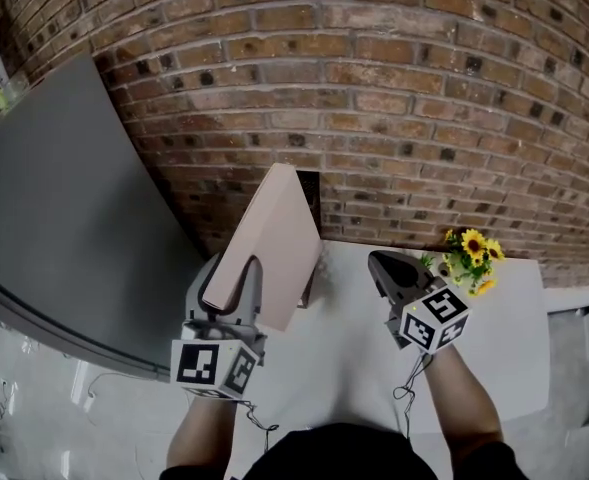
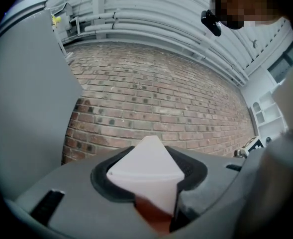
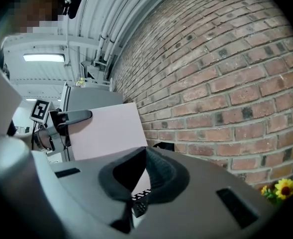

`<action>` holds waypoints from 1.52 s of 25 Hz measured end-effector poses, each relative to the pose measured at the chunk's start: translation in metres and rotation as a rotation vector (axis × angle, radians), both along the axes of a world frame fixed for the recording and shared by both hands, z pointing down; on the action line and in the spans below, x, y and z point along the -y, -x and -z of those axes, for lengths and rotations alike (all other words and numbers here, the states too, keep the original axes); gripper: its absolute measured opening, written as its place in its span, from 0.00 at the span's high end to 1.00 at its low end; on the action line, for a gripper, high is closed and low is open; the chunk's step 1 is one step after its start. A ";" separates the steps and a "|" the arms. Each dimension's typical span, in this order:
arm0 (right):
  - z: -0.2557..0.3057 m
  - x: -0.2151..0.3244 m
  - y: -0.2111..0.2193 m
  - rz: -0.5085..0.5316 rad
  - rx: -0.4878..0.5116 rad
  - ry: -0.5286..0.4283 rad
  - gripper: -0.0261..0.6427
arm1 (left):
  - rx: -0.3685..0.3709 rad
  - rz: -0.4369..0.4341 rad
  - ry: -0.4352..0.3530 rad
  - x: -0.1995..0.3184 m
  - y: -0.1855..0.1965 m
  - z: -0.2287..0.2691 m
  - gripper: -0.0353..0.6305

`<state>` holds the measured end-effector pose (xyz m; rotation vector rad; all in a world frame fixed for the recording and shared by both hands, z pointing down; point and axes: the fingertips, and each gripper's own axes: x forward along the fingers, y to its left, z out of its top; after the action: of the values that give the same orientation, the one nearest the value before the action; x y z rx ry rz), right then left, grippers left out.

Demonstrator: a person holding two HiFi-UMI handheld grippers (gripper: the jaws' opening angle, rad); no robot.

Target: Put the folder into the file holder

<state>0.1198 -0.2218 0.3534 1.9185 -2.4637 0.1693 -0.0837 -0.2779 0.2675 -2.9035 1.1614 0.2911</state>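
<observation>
A pale pink folder (image 1: 274, 238) is held up off the white table (image 1: 354, 358), tilted toward the brick wall. My left gripper (image 1: 236, 276) is shut on its lower edge. In the left gripper view the folder's corner (image 2: 146, 171) sticks up between the jaws (image 2: 151, 185). Behind the folder, a dark file holder (image 1: 308, 190) stands against the wall, mostly hidden. A bit of its black mesh (image 3: 139, 205) shows under my right gripper (image 3: 141, 171). That right gripper (image 1: 389, 268) is shut and empty, right of the folder (image 3: 104, 128).
Small yellow flowers (image 1: 471, 253) stand on the table's back right, close to the right gripper. A large grey panel (image 1: 54, 228) leans at the left. The brick wall (image 1: 394, 118) closes off the back. The table's right edge (image 1: 544, 348) borders white floor.
</observation>
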 end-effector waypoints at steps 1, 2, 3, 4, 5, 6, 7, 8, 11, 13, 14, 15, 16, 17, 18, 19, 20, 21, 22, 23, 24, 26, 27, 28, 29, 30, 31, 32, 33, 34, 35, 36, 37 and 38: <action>0.000 0.002 0.000 0.000 0.001 0.002 0.96 | -0.001 0.012 -0.006 0.005 0.000 0.002 0.68; 0.000 0.003 0.001 0.000 0.003 0.004 0.96 | -0.002 0.022 -0.010 0.011 0.000 0.004 0.68; 0.000 0.005 0.001 -0.001 0.006 0.007 0.96 | -0.004 0.030 -0.012 0.017 -0.001 0.006 0.68; 0.000 0.007 0.000 -0.002 0.008 0.010 0.96 | -0.008 0.034 -0.007 0.022 -0.001 0.008 0.68; 0.000 0.008 0.000 -0.003 0.009 0.013 0.96 | -0.014 0.035 0.008 0.027 -0.001 0.009 0.68; 0.000 0.010 -0.001 -0.003 0.011 0.015 0.96 | -0.021 0.033 0.027 0.031 -0.001 0.011 0.68; -0.001 0.011 -0.001 -0.003 0.013 0.016 0.96 | -0.029 0.029 0.044 0.035 0.000 0.014 0.68; -0.001 0.013 -0.002 -0.002 0.014 0.018 0.96 | -0.035 0.025 0.053 0.038 0.000 0.017 0.68; -0.003 0.018 -0.003 0.000 0.016 0.022 0.96 | -0.034 0.029 0.057 0.047 0.001 0.022 0.68; -0.005 0.022 -0.001 0.005 0.018 0.023 0.96 | -0.024 0.046 0.048 0.051 0.002 0.021 0.68; -0.005 0.023 0.000 0.009 0.018 0.024 0.96 | -0.019 0.051 0.043 0.052 0.001 0.021 0.68; -0.006 0.024 0.000 0.012 0.018 0.026 0.96 | -0.018 0.052 0.040 0.053 0.000 0.021 0.68; -0.008 0.025 0.000 0.014 0.017 0.028 0.96 | -0.020 0.049 0.040 0.053 -0.002 0.021 0.68; -0.009 0.026 0.000 0.014 0.018 0.031 0.96 | -0.026 0.046 0.043 0.055 -0.004 0.020 0.68; -0.010 0.027 0.000 0.014 0.021 0.033 0.96 | -0.031 0.047 0.047 0.056 -0.006 0.019 0.68; -0.012 0.027 0.000 0.014 0.024 0.035 0.96 | -0.035 0.052 0.049 0.058 -0.008 0.018 0.68; -0.013 0.028 0.000 0.014 0.026 0.037 0.96 | -0.036 0.059 0.049 0.060 -0.010 0.018 0.68; -0.015 0.029 -0.001 0.014 0.028 0.040 0.96 | -0.037 0.065 0.048 0.062 -0.013 0.017 0.68; -0.016 0.029 -0.001 0.013 0.029 0.042 0.96 | -0.037 0.071 0.047 0.064 -0.016 0.016 0.68; -0.018 0.029 -0.002 0.011 0.031 0.044 0.96 | -0.037 0.076 0.047 0.065 -0.018 0.015 0.68; -0.019 0.029 -0.003 0.009 0.033 0.046 0.96 | -0.036 0.081 0.048 0.067 -0.021 0.014 0.68; -0.021 0.029 -0.005 0.002 0.038 0.046 0.96 | -0.035 0.093 0.045 0.072 -0.026 0.012 0.68; -0.021 0.029 -0.006 -0.001 0.038 0.046 0.96 | -0.036 0.100 0.044 0.074 -0.028 0.010 0.68; -0.021 0.029 -0.006 -0.003 0.038 0.045 0.96 | -0.036 0.108 0.042 0.076 -0.030 0.009 0.68; -0.021 0.029 -0.007 -0.004 0.039 0.043 0.96 | -0.036 0.115 0.041 0.078 -0.032 0.008 0.68; -0.021 0.029 -0.008 -0.006 0.041 0.042 0.96 | -0.036 0.123 0.040 0.081 -0.034 0.006 0.68; -0.021 0.029 -0.008 -0.007 0.042 0.042 0.96 | -0.036 0.131 0.039 0.083 -0.035 0.004 0.68; -0.022 0.030 -0.009 -0.009 0.044 0.044 0.96 | -0.035 0.139 0.039 0.085 -0.037 0.003 0.68; -0.023 0.030 -0.009 -0.010 0.046 0.046 0.96 | -0.035 0.147 0.040 0.087 -0.039 0.001 0.68; -0.024 0.030 -0.009 -0.012 0.049 0.047 0.96 | -0.036 0.154 0.040 0.088 -0.041 -0.001 0.68; -0.025 0.030 -0.010 -0.013 0.053 0.048 0.96 | -0.038 0.162 0.040 0.090 -0.043 -0.003 0.68; -0.026 0.031 -0.010 -0.014 0.055 0.049 0.96 | -0.041 0.170 0.040 0.092 -0.045 -0.004 0.68; -0.026 0.032 -0.009 -0.016 0.057 0.050 0.96 | -0.045 0.178 0.041 0.095 -0.046 -0.005 0.68; -0.027 0.033 -0.009 -0.016 0.059 0.050 0.96 | -0.049 0.187 0.042 0.097 -0.047 -0.007 0.68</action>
<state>0.1290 -0.2543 0.3803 1.9416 -2.4556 0.2897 -0.0369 -0.3744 0.2743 -2.8095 1.4515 0.3400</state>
